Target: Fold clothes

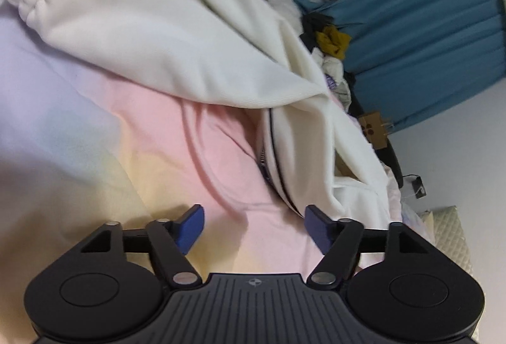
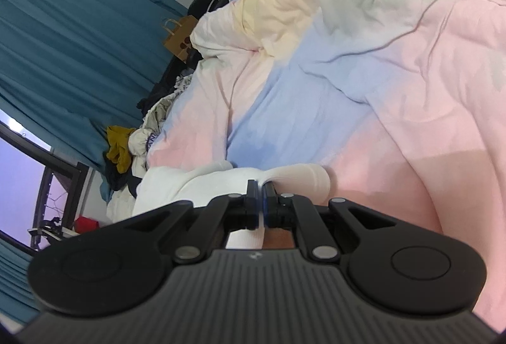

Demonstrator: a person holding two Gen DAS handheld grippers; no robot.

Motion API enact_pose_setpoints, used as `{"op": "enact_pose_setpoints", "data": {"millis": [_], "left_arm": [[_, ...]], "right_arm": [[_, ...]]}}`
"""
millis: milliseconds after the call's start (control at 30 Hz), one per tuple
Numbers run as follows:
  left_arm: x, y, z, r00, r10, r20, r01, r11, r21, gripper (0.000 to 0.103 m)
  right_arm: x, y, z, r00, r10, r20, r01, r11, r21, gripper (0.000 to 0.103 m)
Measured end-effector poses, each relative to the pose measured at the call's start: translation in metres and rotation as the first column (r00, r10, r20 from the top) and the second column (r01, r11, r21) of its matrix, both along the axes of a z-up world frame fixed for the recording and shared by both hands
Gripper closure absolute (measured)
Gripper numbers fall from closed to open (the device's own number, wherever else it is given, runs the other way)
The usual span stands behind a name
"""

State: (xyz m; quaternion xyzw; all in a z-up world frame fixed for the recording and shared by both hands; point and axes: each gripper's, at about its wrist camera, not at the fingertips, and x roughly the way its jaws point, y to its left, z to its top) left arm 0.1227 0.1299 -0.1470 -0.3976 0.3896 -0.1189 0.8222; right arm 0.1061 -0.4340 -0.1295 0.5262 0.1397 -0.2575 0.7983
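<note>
The right gripper is pinching a fold of the white garment, its fingers pressed together on the cloth, which is bunching up just beyond the tips and lying on the quilt. The left gripper is hovering just above the quilt with its blue pads spread wide and nothing between them. Beyond it, the garment is draping in loose folds across the quilt, a gathered cuff at its far left and a dark-striped hem showing under one fold, right of the pads. A clothes pile is sitting past the quilt's edge, against a teal curtain, with a paper bag nearby. A small emblem on each gripper body is too tiny to read, and no writing is legible anywhere.
</note>
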Motion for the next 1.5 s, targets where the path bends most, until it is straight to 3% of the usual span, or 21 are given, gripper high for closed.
{"op": "enact_pose_setpoints", "data": {"millis": [167, 300, 533, 633, 667, 800, 833, 900, 967, 1000, 1033, 1233, 1300, 1400, 1500], "left_arm": [[0.01, -0.005, -0.009, 1.0, 0.016, -0.014, -0.017, 1.0, -0.024, 0.024], [0.014, 0.013, -0.017, 0.991, 0.129, -0.025, -0.131, 0.986, -0.103, 0.024], [0.016, 0.047, -0.025, 0.943, 0.329, -0.052, -0.333, 0.924, -0.188, 0.037], [0.017, 0.061, -0.028, 0.91, 0.41, -0.068, -0.414, 0.883, -0.222, 0.035], [0.014, 0.07, -0.03, 0.892, 0.445, -0.079, -0.45, 0.857, -0.251, 0.034], [0.004, 0.108, -0.047, 0.808, 0.564, -0.171, -0.58, 0.71, -0.398, 0.04], [0.003, 0.114, -0.048, 0.795, 0.581, -0.175, -0.595, 0.688, -0.416, 0.043], [0.008, 0.121, -0.045, 0.792, 0.584, -0.179, -0.603, 0.7, -0.383, 0.047], [0.013, 0.122, -0.037, 0.791, 0.587, -0.172, -0.608, 0.724, -0.327, 0.063], [0.016, 0.122, -0.03, 0.791, 0.589, -0.167, -0.611, 0.743, -0.273, 0.083], [0.017, 0.123, -0.023, 0.796, 0.586, -0.151, -0.604, 0.759, -0.241, 0.092], [-0.011, 0.168, 0.047, 0.786, 0.618, -0.028, -0.611, 0.768, -0.192, 0.095], [-0.019, 0.19, 0.077, 0.794, 0.608, 0.001, -0.6, 0.783, -0.168, 0.095], [-0.035, 0.213, 0.107, 0.815, 0.579, -0.019, -0.575, 0.806, -0.143, 0.095], [-0.05, 0.223, 0.13, 0.818, 0.576, 0.014, -0.573, 0.816, -0.078, 0.095]], "right_arm": [[-0.003, -0.002, -0.002, 1.0, -0.014, 0.021, 0.014, 0.999, 0.032, 0.097], [-0.002, -0.001, -0.004, 1.0, -0.027, 0.008, 0.026, 0.999, 0.034, 0.097], [0.001, 0.002, -0.003, 0.999, -0.031, -0.007, 0.031, 0.999, 0.015, 0.097], [0.001, 0.001, -0.004, 0.999, -0.034, -0.012, 0.035, 0.999, 0.018, 0.097], [0.001, 0.0, -0.004, 0.999, -0.035, -0.013, 0.036, 0.999, 0.018, 0.097], [0.002, 0.002, -0.005, 0.999, -0.042, -0.021, 0.042, 0.999, 0.011, 0.097], [0.002, 0.002, -0.005, 0.999, -0.043, -0.023, 0.044, 0.999, 0.005, 0.097], [0.004, 0.004, -0.003, 0.999, -0.045, -0.028, 0.044, 0.999, -0.02, 0.097], [0.006, 0.005, -0.001, 0.998, -0.048, -0.033, 0.046, 0.998, -0.051, 0.097], [0.007, 0.005, -0.001, 0.998, -0.048, -0.037, 0.046, 0.997, -0.057, 0.097], [0.008, 0.005, -0.001, 0.998, -0.048, -0.04, 0.045, 0.997, -0.059, 0.097], [0.004, 0.002, -0.001, 0.999, -0.042, -0.026, 0.041, 0.998, -0.039, 0.097], [0.004, 0.004, 0.003, 0.999, -0.034, -0.022, 0.033, 0.998, -0.058, 0.097], [0.004, 0.009, 0.012, 1.0, -0.023, -0.004, 0.023, 0.994, -0.109, 0.097], [0.003, 0.012, 0.018, 1.0, -0.024, 0.002, 0.024, 0.99, -0.142, 0.097]]}}
